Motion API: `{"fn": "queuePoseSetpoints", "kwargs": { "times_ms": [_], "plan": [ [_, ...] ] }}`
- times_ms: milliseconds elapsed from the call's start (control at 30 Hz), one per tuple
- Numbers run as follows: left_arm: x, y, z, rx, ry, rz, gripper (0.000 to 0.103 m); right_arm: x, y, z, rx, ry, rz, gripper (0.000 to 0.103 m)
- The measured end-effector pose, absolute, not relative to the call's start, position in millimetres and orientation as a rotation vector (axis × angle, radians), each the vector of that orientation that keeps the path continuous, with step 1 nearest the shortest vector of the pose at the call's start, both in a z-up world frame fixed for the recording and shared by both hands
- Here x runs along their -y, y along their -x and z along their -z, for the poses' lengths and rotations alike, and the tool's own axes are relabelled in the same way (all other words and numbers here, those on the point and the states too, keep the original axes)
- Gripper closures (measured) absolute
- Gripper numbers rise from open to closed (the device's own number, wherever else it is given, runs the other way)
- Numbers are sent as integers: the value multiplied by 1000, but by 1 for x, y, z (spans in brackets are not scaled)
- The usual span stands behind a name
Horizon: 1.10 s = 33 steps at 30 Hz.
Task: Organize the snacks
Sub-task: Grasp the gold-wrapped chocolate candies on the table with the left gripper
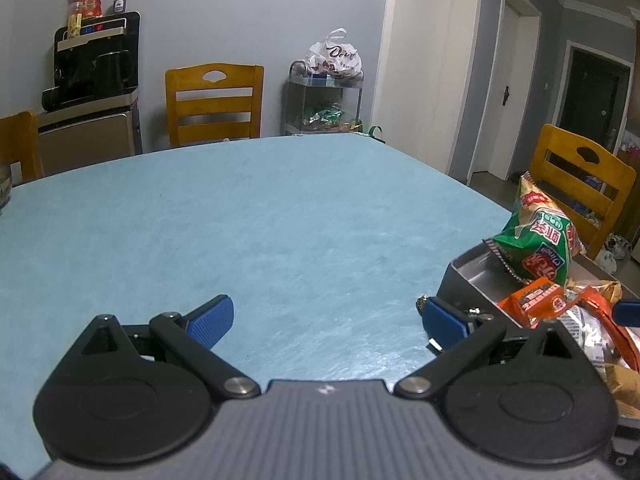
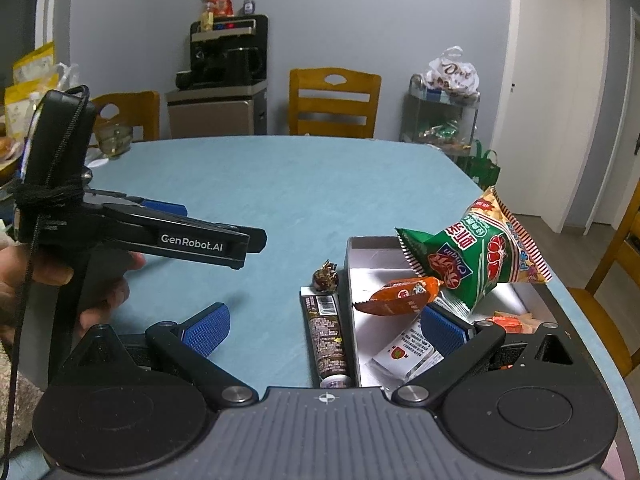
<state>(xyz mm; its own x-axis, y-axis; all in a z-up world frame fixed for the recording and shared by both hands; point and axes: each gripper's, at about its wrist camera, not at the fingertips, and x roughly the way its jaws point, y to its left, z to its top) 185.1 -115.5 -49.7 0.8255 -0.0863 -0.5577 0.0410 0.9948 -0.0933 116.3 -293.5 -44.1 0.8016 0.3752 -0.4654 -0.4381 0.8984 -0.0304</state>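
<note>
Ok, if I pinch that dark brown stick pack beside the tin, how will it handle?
The dark stick pack lies flat on the table against the tin, so it probably won't roll. Its glossy wrapper looks slippery. Long and narrow, it may swing or sag if the right claw pinches one end.

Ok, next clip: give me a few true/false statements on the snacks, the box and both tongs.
1. Both tongs are open and empty. True: left tongs, right tongs.
2. The green snack bag lies flat on the table. False: it leans on the box.
3. A dark snack stick lies on the table beside the box. True.
4. The orange packet is outside the box. False: it sits over the box interior.
</note>
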Motion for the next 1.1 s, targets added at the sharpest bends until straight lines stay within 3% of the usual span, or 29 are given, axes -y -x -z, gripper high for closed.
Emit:
{"fn": "queuePoseSetpoints", "kwargs": {
  "times_ms": [1100],
  "plan": [
    [176,-217,71,-638,-31,288,1,291,-102,55,-439,195,-582,0]
  ]
}}
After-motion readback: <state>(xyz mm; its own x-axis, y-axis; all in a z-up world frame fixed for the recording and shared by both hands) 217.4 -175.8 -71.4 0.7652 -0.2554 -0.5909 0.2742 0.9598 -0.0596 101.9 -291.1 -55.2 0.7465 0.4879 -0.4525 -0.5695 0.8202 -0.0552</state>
